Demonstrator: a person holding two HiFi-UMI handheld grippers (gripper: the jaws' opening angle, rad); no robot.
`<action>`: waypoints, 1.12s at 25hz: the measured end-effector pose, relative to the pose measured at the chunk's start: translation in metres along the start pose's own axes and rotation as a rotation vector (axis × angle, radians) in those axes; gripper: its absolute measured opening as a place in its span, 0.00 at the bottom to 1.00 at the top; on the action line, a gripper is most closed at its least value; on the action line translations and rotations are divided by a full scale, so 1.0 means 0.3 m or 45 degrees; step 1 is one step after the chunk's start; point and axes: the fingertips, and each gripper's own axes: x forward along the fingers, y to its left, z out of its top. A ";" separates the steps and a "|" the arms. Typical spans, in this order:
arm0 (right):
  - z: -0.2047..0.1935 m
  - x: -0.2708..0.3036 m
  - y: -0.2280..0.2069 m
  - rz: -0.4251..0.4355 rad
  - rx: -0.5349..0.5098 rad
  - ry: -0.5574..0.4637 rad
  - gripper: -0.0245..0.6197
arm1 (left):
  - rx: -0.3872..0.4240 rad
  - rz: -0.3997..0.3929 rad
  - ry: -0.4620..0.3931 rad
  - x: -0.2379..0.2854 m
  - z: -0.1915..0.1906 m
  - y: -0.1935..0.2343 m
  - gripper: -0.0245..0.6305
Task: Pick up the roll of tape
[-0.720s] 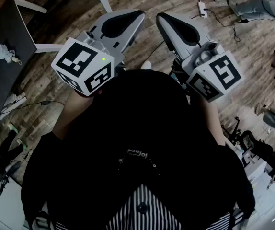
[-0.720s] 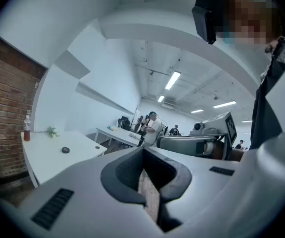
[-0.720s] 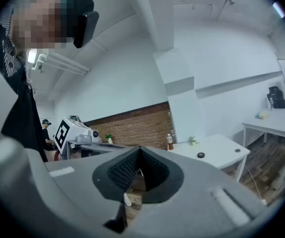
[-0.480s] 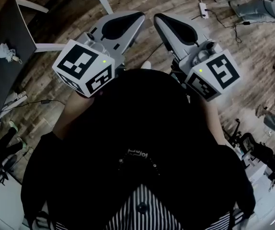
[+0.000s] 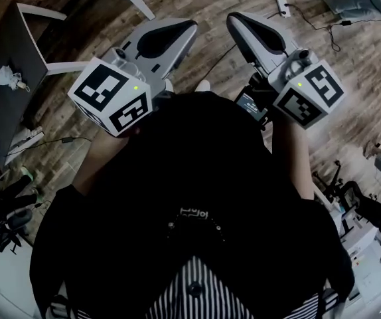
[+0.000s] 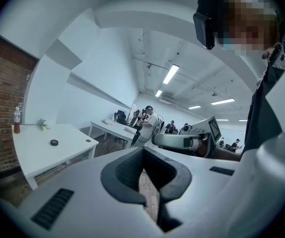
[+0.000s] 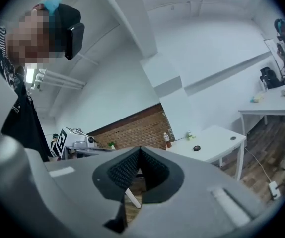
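Observation:
The roll of tape (image 6: 54,142) is a small dark ring lying flat on a white table (image 6: 73,148) across the room, also seen as the roll of tape (image 7: 196,148) in the right gripper view. I cannot make it out in the head view. Both grippers are held at chest height, far from that table, side by side and pointing roughly level. My left gripper (image 5: 189,25) (image 6: 143,150) is shut with nothing between its pads. My right gripper (image 5: 233,17) (image 7: 140,149) is shut and empty too.
A bottle (image 6: 17,120) and a small white crumpled item (image 6: 44,124) stand on the same table by the brick wall (image 6: 1,108). More desks with seated people (image 6: 146,119) lie beyond. A power strip (image 5: 281,6) and cables lie on the wood floor.
My right gripper has shifted a little to the right, away from the left one. The left gripper has hardly moved. Both jaws stayed shut.

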 end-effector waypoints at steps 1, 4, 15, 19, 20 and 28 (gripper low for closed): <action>-0.003 -0.018 -0.015 -0.005 0.012 -0.005 0.04 | -0.005 -0.003 0.007 0.013 -0.008 -0.009 0.04; -0.008 -0.070 -0.048 -0.022 0.047 -0.037 0.04 | 0.009 0.001 0.019 0.046 -0.019 -0.030 0.04; -0.066 -0.182 -0.118 -0.068 0.104 -0.052 0.04 | 0.064 -0.064 0.140 0.137 -0.062 -0.112 0.04; -0.063 -0.184 -0.137 -0.083 0.111 -0.055 0.05 | 0.047 -0.089 0.155 0.164 -0.048 -0.083 0.04; -0.059 -0.182 -0.146 -0.095 0.106 -0.053 0.05 | 0.041 -0.104 0.151 0.174 -0.043 -0.075 0.04; 0.002 -0.170 -0.257 -0.250 0.089 -0.047 0.05 | 0.051 -0.204 0.107 0.296 0.034 -0.002 0.04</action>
